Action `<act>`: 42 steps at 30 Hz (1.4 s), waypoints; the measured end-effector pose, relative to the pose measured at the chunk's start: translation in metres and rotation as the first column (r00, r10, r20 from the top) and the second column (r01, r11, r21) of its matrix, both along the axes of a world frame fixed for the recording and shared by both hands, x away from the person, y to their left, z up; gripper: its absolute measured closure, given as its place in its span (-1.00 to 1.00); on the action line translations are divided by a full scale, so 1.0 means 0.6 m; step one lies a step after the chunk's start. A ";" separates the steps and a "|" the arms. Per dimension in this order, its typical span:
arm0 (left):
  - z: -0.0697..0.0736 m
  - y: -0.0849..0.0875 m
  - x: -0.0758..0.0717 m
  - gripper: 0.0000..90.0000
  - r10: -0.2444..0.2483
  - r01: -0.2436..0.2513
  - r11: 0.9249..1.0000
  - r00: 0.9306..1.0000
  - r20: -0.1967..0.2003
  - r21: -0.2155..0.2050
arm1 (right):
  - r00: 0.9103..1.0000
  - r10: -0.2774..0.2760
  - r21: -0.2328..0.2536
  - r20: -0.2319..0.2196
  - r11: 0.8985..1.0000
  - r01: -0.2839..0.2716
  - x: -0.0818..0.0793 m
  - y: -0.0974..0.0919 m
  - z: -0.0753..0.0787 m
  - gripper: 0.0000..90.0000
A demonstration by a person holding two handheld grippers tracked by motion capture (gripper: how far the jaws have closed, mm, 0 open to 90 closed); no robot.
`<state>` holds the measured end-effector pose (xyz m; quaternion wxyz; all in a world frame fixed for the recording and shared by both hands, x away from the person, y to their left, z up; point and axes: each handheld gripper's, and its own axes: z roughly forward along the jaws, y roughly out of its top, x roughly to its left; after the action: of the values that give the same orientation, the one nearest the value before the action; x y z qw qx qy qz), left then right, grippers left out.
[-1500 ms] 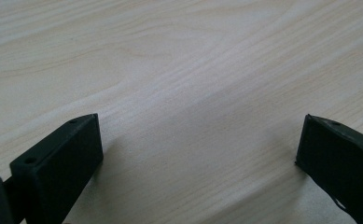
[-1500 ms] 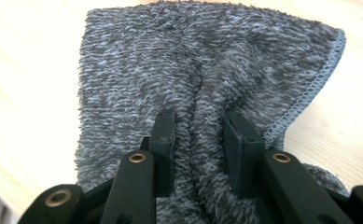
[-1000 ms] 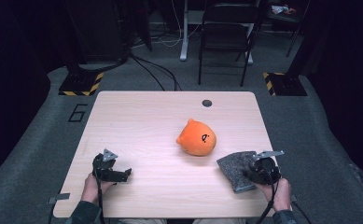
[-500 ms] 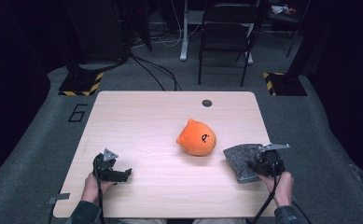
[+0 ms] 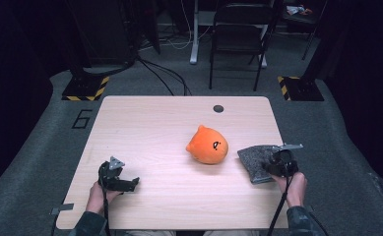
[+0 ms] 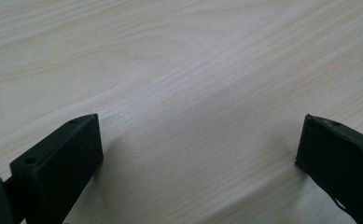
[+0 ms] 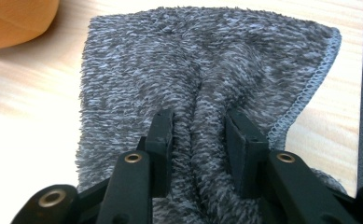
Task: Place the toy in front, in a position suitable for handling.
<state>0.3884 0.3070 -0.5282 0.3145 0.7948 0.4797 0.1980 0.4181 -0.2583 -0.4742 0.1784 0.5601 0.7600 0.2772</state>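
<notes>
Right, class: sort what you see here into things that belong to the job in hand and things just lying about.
In the job: grey cloth, pinched in the right hand-held gripper.
Lying about: orange plush toy, chair, floor cables.

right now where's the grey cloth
In the high view the grey cloth lies near the table's right edge, just right of the orange plush toy, with the right gripper pinching a fold of it.
</notes>
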 end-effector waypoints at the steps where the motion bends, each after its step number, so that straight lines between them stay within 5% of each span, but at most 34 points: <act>1: 0.000 0.000 0.000 -1.00 0.000 0.000 1.000 1.000 -0.001 0.001 | 1.000 -0.004 0.004 -0.007 1.000 0.004 0.003 0.002 -0.001 0.42; 13: 0.004 -0.001 0.003 -1.00 -0.008 0.009 1.000 1.000 -0.024 0.022 | 1.000 -0.011 -0.011 -0.015 1.000 0.011 0.020 0.001 -0.013 0.31; 18: 0.009 -0.001 0.004 -0.98 -0.015 0.017 1.000 0.999 -0.048 0.024 | 0.999 -0.040 -0.017 -0.033 0.999 0.040 0.022 0.002 -0.015 -0.07; 21: 0.013 0.001 0.004 -0.97 -0.022 0.022 1.000 0.999 -0.046 -0.015 | 0.999 -0.048 -0.020 -0.020 0.999 0.047 0.021 0.005 -0.012 -0.30; 29: 0.014 -0.004 0.007 -0.96 -0.011 0.010 1.000 0.998 -0.062 -0.021 | 1.000 -0.002 0.031 0.030 1.000 0.001 0.012 0.023 0.005 -0.66; 33: 0.012 -0.003 0.007 -0.96 -0.013 0.011 1.000 0.998 -0.064 -0.022 | 0.998 0.031 0.093 0.063 0.995 -0.036 0.010 0.035 0.018 -0.68; 42: 0.008 -0.008 0.005 -0.97 -0.033 0.034 0.999 0.998 -0.054 0.022 | 0.989 0.107 0.134 0.106 0.984 -0.120 0.005 0.080 0.049 -0.69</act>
<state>0.3915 0.3020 -0.5232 0.2955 0.8113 0.4724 0.1768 0.4213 -0.2101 -0.4445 0.1598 0.5126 0.7596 0.3670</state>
